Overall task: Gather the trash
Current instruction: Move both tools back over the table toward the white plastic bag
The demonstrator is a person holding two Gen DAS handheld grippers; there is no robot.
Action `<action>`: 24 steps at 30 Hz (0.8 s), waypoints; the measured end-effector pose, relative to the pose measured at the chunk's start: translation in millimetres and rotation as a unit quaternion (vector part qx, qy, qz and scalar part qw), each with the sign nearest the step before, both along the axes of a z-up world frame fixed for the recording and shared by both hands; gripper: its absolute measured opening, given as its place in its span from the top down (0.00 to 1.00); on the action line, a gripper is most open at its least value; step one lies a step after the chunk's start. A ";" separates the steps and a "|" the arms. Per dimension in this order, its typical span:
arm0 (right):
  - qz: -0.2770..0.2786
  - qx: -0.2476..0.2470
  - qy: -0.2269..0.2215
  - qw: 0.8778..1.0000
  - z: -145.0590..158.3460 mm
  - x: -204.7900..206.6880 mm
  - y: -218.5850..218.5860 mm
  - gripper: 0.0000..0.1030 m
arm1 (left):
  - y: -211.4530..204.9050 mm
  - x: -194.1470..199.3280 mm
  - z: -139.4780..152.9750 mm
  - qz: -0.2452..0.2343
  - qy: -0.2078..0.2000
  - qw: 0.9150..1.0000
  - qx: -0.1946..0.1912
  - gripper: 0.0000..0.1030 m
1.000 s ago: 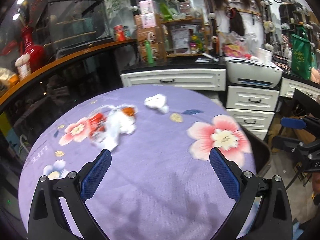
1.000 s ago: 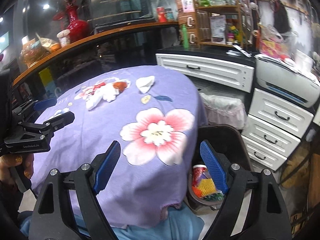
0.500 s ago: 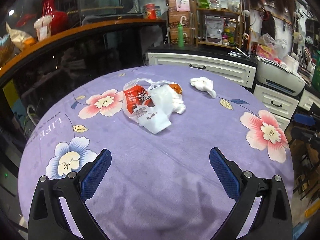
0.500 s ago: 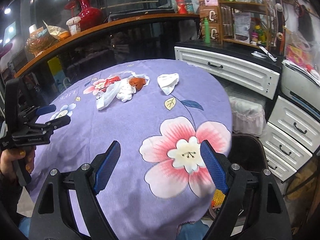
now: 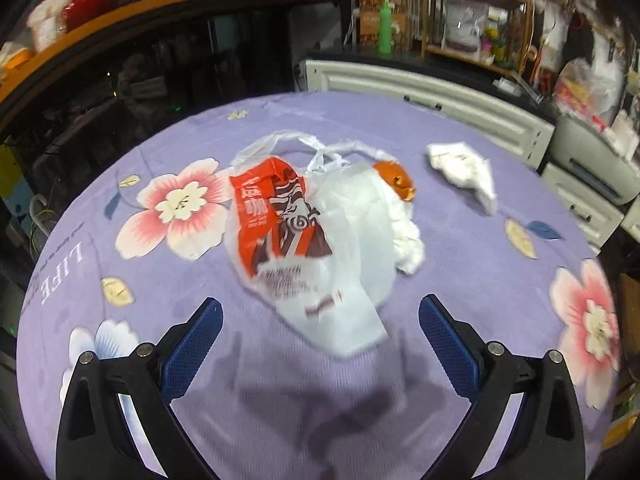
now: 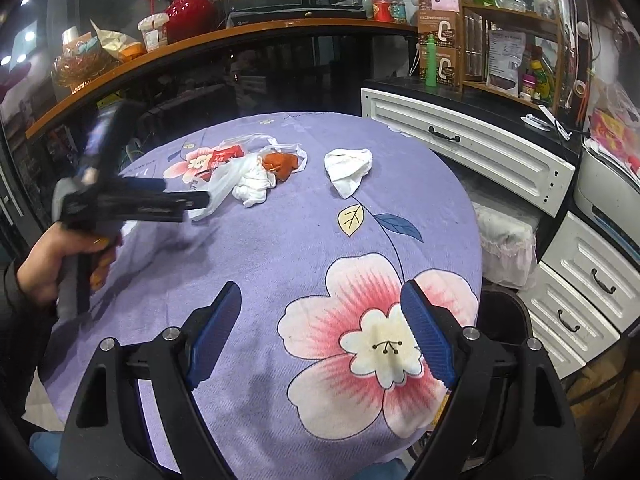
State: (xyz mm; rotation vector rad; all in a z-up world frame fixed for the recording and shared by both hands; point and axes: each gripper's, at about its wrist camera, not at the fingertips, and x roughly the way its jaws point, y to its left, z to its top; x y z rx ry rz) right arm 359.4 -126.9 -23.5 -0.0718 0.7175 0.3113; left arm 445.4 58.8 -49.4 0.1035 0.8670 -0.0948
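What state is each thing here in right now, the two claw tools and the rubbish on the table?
left gripper: open, empty, just short of the bag
right gripper: open, empty
plastic bag: crumpled, lying flat
orange peel: beside the bag
crumpled tissue: lying apart on the tablecloth

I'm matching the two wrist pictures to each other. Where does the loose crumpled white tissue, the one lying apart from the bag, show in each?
Left wrist view: crumpled white tissue at upper right, right of the plastic bag.
Right wrist view: tissue upper centre, again right of the bag.
Shared landmark: the green bottle on the counter behind.
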 end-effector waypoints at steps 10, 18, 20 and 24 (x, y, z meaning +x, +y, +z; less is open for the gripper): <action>0.012 0.001 0.010 1.000 -3.9 32.7 10.2 0.21 | 21.3 6.7 -4.7 0.025 0.002 0.999 -0.044 0.85; 0.028 0.009 0.015 0.999 -3.4 71.4 29.6 0.21 | 51.4 -29.0 26.7 0.062 -0.069 0.992 -0.086 0.93; 0.024 0.008 0.019 0.999 -3.1 87.1 31.9 0.21 | 56.4 -38.4 36.7 0.067 -0.087 0.990 -0.092 0.93; 0.008 0.004 0.031 0.999 -7.5 125.1 33.5 0.21 | 65.1 -55.2 53.1 0.072 -0.117 0.985 -0.101 0.93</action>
